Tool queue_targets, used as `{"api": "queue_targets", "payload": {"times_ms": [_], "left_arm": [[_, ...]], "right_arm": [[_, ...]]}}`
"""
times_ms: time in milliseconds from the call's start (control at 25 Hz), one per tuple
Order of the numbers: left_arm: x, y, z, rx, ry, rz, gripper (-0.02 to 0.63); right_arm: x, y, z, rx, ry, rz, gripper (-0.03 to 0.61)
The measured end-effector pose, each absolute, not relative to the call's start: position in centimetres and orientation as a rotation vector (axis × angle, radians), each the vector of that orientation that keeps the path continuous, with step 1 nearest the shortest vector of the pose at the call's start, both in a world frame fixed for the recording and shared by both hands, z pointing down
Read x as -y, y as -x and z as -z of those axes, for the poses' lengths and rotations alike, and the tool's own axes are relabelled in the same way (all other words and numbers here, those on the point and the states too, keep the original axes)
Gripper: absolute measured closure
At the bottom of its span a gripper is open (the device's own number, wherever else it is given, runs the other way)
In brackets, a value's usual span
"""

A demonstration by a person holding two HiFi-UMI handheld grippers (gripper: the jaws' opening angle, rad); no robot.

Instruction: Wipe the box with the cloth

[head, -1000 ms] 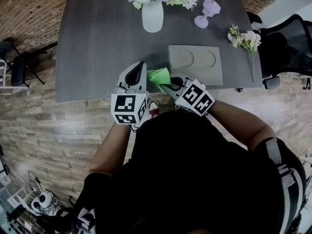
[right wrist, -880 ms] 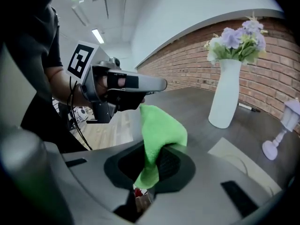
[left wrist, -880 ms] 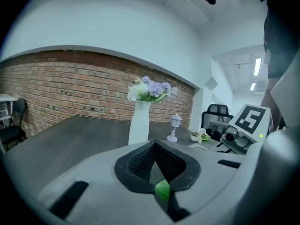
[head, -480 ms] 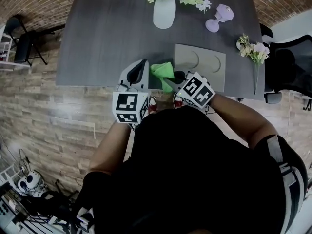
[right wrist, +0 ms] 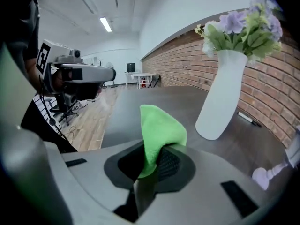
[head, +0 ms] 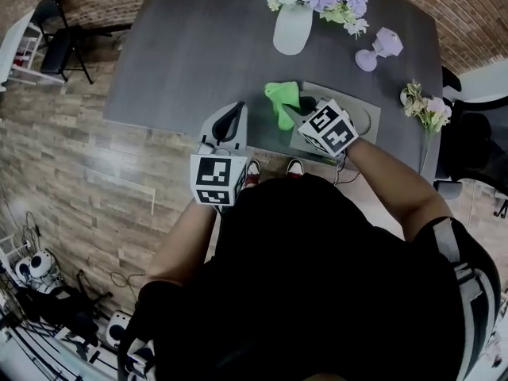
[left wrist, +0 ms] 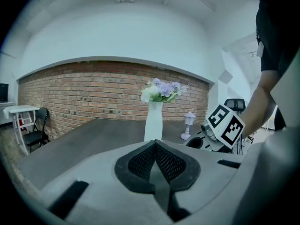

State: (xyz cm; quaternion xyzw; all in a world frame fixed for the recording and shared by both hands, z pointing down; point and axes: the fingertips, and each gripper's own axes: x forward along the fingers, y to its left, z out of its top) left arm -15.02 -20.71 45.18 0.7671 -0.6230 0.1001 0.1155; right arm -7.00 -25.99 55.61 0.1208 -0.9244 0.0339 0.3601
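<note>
Left gripper (head: pixel 232 116) hangs at the near edge of the counter (head: pixel 198 46), at 9 o'clock from the box (head: pixel 370 116), its jaws clenched on nothing. The right gripper (head: pixel 295 117) has its jaws grasping the green cloth (head: pixel 282 98) at the box's 9 o'clock end; I cannot tell whether they touch. Wiping looks barely begun, with nearly the whole top left.

Dim, flat indoor light w/ ceiling strip lights (right wrist: pixel 105 24), heavy fisheye warp + dark vignette at edges.
</note>
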Motion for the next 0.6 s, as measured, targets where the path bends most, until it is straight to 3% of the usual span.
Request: {"api": "queue_targets", "payload": {"times_ms": [600], "left_arm": [[20.4,14.4,-45.2,1.940,-2.129,-0.311,0.606]], "right_arm": [[35.6,6.8,-56.5,2.351,-0.432,-0.065,0.537]]}}
